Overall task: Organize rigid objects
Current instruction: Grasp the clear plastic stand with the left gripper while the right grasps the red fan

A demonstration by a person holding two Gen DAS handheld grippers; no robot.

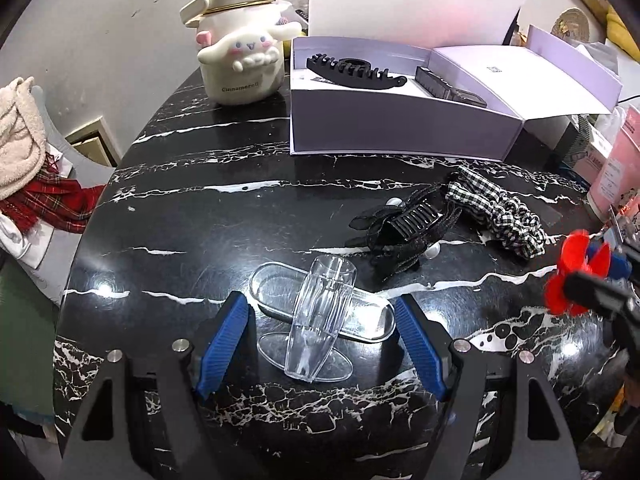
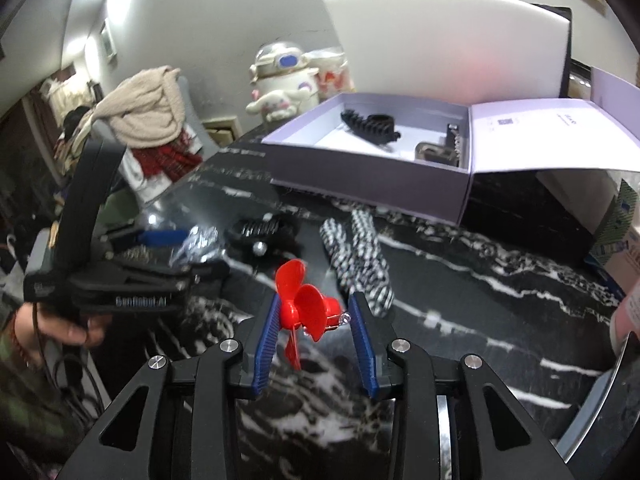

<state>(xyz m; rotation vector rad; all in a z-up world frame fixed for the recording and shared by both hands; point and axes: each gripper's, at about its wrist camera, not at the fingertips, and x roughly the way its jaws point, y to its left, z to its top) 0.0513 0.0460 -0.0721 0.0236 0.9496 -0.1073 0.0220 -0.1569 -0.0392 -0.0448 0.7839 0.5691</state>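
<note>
My left gripper (image 1: 320, 312) is open, its blue pads on either side of a clear plastic hair clip (image 1: 320, 320) lying on the black marble table (image 1: 200, 220). My right gripper (image 2: 314, 314) is shut on a red hair clip (image 2: 302, 304), held above the table; it also shows in the left wrist view (image 1: 576, 280). An open lilac box (image 1: 400, 116) at the back holds a black claw clip (image 1: 352, 72) and a dark comb clip (image 1: 448, 86). A black bow clip (image 1: 404, 232) and a checked scrunchie (image 1: 500, 212) lie mid-table.
A white Cinnamoroll jar (image 1: 240, 48) stands at the back left beside the box. A pink container (image 1: 616, 168) and small boxes crowd the right edge. A chair with a cream and red scarf (image 1: 24, 160) stands off the table's left side.
</note>
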